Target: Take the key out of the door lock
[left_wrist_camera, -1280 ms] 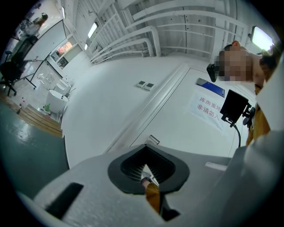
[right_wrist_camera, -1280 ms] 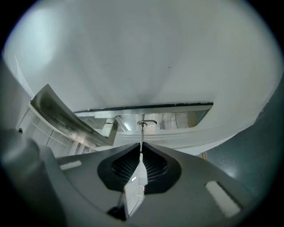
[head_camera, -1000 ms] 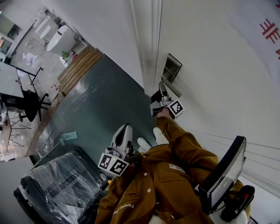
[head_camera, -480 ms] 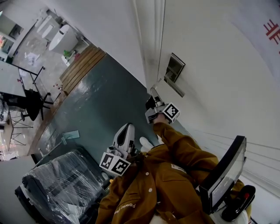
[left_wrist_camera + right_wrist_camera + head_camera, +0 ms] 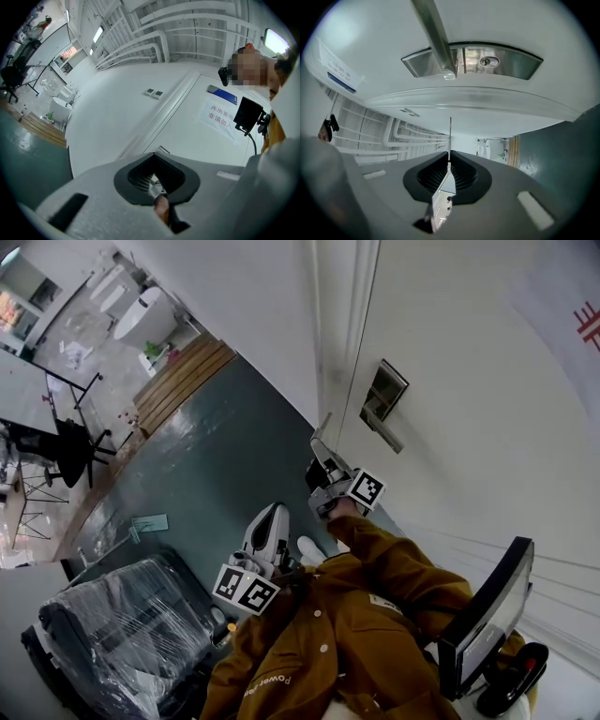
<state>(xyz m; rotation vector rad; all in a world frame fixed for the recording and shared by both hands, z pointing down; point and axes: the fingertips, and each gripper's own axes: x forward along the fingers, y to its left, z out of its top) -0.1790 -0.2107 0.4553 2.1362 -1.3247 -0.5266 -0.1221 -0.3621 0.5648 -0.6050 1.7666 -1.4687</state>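
Holding the key (image 5: 448, 183) steady is the step in hand. The right gripper (image 5: 449, 165) has its jaws closed flat on the bow, and the thin blade stands out toward 12 o'clock, free of the door. The keyhole (image 5: 489, 61) sits empty at about 1 o'clock from the blade tip, in the curved steel lock plate (image 5: 513, 63), with the lever handle (image 5: 436, 35) crossing at 12 o'clock. The withdrawal looks done. To finish well, I would keep the blade on its line until it is well clear of the lever, and keep the clamp firm, since a flat bow could pivot between the pads.

Only the right gripper view shows the empty keyhole and the key. In the head view the key is too small to make out. That view shows the right gripper (image 5: 323, 463) apart from the door, with the lock plate (image 5: 384, 393) at about 1 o'clock from it, and the left gripper (image 5: 265, 531) low, near the brown jacket (image 5: 356, 624).

The left gripper view shows that gripper's jaws closed, with a small silvery piece (image 5: 154, 186) at their seam that I cannot name, and a paper notice (image 5: 220, 117) on the door.
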